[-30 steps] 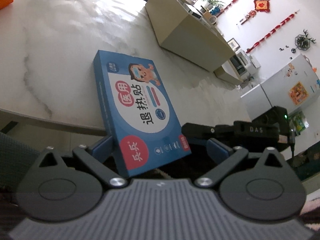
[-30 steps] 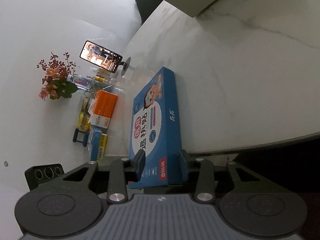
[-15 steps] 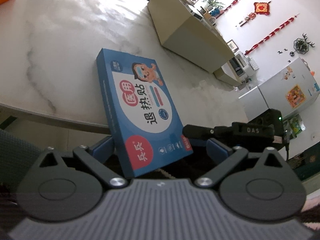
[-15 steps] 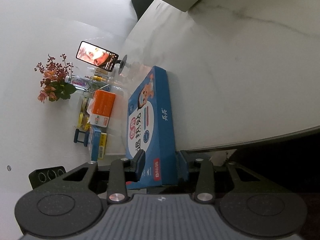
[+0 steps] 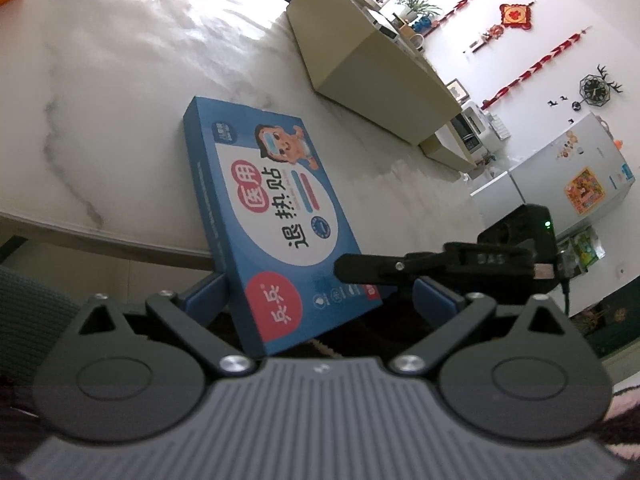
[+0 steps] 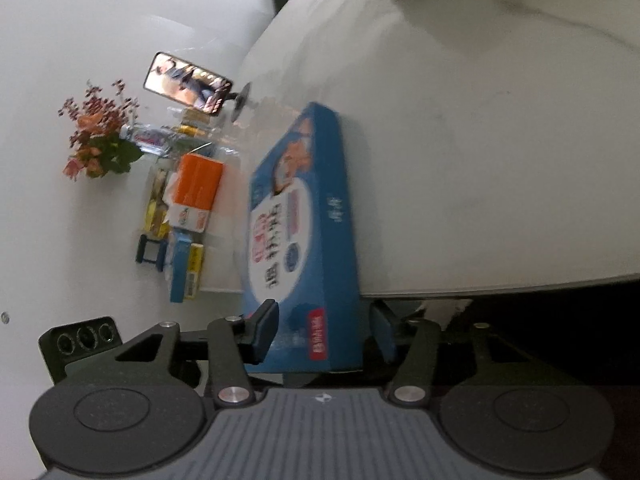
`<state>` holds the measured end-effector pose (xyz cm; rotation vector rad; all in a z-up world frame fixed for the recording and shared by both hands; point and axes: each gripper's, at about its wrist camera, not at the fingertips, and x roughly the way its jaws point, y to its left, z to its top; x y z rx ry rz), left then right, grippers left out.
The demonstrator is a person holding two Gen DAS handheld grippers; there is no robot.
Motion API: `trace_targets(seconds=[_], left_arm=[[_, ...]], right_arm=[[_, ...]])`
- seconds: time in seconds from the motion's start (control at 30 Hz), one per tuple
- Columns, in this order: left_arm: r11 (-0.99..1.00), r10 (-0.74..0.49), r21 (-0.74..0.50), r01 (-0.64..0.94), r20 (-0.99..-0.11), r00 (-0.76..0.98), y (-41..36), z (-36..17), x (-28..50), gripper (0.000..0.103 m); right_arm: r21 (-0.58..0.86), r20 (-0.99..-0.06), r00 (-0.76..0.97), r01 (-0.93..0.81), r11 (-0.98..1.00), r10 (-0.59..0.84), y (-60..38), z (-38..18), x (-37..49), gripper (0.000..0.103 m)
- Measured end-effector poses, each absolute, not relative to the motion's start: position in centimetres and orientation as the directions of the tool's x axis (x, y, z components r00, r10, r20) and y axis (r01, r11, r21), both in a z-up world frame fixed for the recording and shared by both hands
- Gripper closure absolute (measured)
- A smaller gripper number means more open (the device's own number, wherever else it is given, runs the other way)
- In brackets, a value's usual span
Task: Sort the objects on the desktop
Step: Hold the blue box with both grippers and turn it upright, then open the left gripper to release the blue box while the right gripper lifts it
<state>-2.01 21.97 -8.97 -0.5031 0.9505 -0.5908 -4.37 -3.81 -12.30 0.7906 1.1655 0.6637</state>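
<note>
Blue box [image 5: 276, 216] lies flat on the marble counter [image 5: 120, 80], its near end overhanging the counter's near edge. Printed face up.

Right gripper [image 6: 324, 330]: fingers have just been opening. In the right wrist view the box end sits between them, and gaps show on both sides, so the fingers [image 6: 264, 330] stand apart and off the cardboard. Released, by the look of it. From the left wrist view, one right finger reaches over the box's near right corner.

Left gripper [image 5: 320, 296]: fingers wide apart. Left finger [image 5: 208, 296] just beside the box's left edge, right finger well clear. Not gripping.

Other stock, far left in the right wrist view: orange box [image 6: 196, 188], a cluster of small packs [image 6: 182, 264], phone on a stand [image 6: 188, 86], flowers [image 6: 100, 144]. A large beige carton [image 5: 372, 64] sits further back on the counter.

Step in hand, as I read it: letting go of the blue box after setting it down.

To do it well:
- Open the right fingers fully before backing off, so a pad does not drag the box.
- Pull back straight along the fingers, no twist.
- Overhang is the risk: a nudge toward the near edge could tip it off. Push it further onto the counter if it rocks.
- Keep the left gripper still, as a stop beside the left edge.
</note>
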Motion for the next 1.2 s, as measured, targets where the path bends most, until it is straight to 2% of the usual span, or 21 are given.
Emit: trace_targets(seconds=[0.1, 0.3, 0.57, 1.2], left_arm=[[0.733, -0.666, -0.635, 0.244, -0.597, 0.448, 22.1, -9.0, -2.0, 0.003], [0.722, -0.679, -0.643, 0.256, -0.587, 0.440, 22.2, -9.1, -2.0, 0.003], [0.700, -0.702, -0.661, 0.271, -0.568, 0.429, 22.3, -9.3, -2.0, 0.003], [0.695, -0.695, -0.665, 0.272, -0.527, 0.489, 23.6, -8.6, -1.9, 0.001]], right_arm=[[0.819, -0.526, 0.275, -0.091, 0.567, 0.805, -3.7, -11.3, -4.6, 0.048], [0.828, -0.488, 0.301, -0.136, 0.543, 0.819, -4.4, -9.9, -4.2, 0.066], [0.786, -0.507, 0.330, -0.201, 0.584, 0.796, -3.9, -8.6, -3.0, 0.075], [0.390, -0.664, 0.369, -0.572, 0.721, 0.651, 1.5, -1.6, -3.7, 0.075]])
